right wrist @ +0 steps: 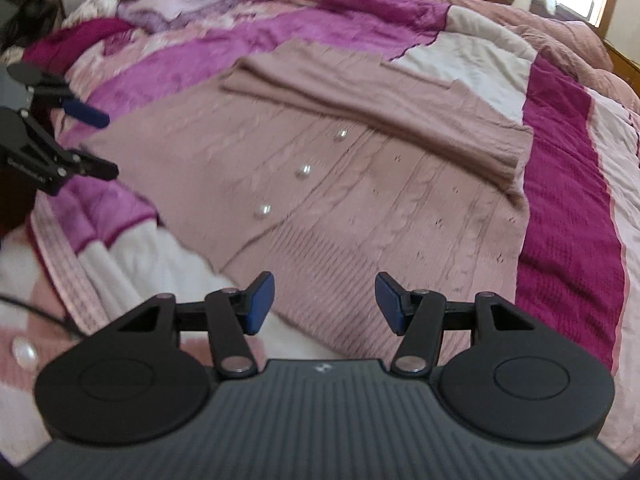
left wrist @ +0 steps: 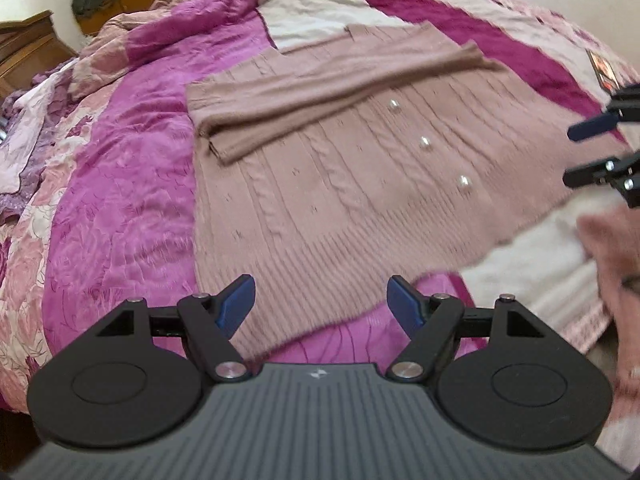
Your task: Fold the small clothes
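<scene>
Both grippers, left gripper [left wrist: 320, 304] and right gripper [right wrist: 324, 302], hang spread and empty; the pink cardigan [left wrist: 360, 184] lies flat ahead, its hem just beneath your fingertips. You should pinch both hem corners evenly, keeping clear of the pearl buttons [right wrist: 303, 171].

Black handheld grippers with blue finger pads

The left gripper [left wrist: 321, 303] and right gripper [right wrist: 325, 303] share ribbed grey bodies, round black discs, silver pivot screws and blue-padded fingers [right wrist: 261, 302].
</scene>
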Demonstrator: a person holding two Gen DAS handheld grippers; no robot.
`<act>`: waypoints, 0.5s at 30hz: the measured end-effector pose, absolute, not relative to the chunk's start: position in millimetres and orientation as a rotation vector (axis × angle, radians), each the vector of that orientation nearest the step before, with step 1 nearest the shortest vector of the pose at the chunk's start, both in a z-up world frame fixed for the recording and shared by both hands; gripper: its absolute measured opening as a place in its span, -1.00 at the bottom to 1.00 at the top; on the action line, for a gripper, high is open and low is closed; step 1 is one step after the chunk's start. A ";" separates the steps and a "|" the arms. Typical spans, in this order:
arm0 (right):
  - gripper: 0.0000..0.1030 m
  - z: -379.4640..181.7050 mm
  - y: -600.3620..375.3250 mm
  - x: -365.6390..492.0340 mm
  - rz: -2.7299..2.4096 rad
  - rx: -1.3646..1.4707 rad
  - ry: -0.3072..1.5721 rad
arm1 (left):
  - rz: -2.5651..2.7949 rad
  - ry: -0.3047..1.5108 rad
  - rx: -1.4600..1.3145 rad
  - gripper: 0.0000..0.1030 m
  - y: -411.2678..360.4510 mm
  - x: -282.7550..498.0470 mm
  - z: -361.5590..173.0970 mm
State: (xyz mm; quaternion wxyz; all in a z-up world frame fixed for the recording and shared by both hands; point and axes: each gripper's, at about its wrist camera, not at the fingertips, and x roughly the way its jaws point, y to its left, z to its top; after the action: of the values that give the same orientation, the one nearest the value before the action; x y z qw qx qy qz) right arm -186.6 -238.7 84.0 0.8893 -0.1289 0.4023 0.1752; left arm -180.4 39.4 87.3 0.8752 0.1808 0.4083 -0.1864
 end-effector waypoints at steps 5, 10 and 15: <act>0.21 73.3 -237.4 -187.2 0.364 -0.315 0.888 | -0.399 0.869 0.487 0.53 35.4 -186.2 71.6; 0.26 59.4 -229.2 -187.7 0.367 -0.411 0.925 | -0.366 0.880 0.492 0.56 34.2 -176.1 61.7; 0.46 53.2 -219.6 -185.0 0.322 -0.518 0.891 | -0.330 0.880 0.509 0.59 30.2 -160.5 53.8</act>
State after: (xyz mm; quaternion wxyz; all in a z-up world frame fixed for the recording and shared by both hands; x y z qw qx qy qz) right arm -185.0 -219.6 53.2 0.8577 -0.2466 0.4243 0.1535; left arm -160.5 30.2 53.8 0.8606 0.2424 0.4193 -0.1574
